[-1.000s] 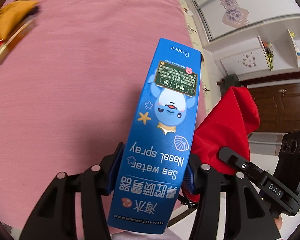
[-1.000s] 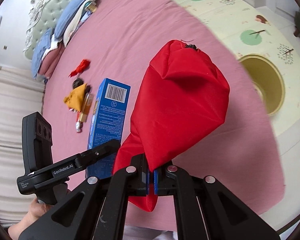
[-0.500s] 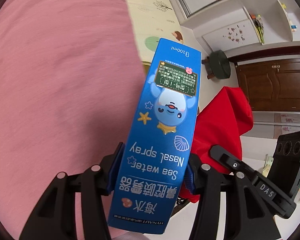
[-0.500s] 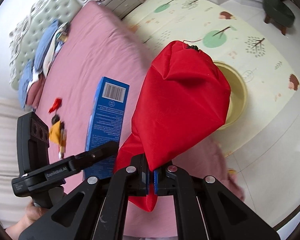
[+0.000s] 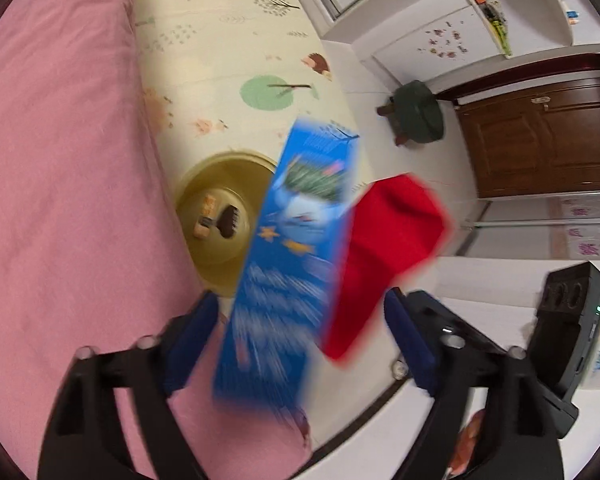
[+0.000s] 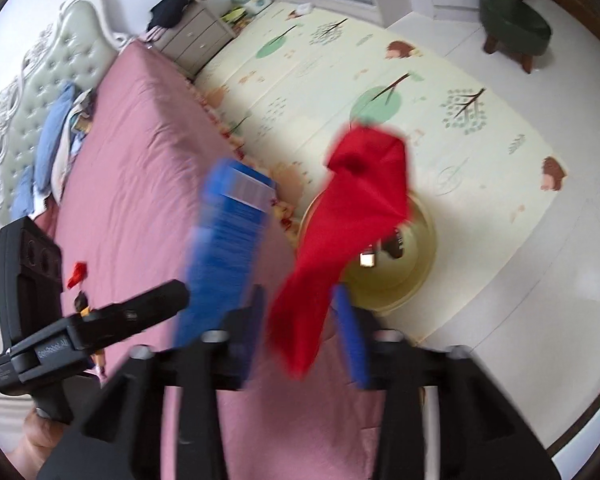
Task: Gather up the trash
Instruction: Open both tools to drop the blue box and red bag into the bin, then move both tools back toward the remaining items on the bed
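Beside the bed, on the play mat, a yellow bin is seen, with a few small scraps already inside. Above it two things are in the air, both blurred: a blue carton and a red cloth bag.

The carton is judged to be light and stiff, made of thin card, with smooth printed sides which can slip; it would be best taken across its long flat faces near the middle, with mild pressure so that it is not crushed. The bag is judged to be soft and very light; it has no fixed shape, so a pinch on a gathered fold is enough.

The left gripper is held with its fingers wide apart, and the carton is seen between them with a gap on each side, so nothing is held. The right gripper is also spread, and the bag hangs free between its fingers; contact cannot be excluded because of the blur.
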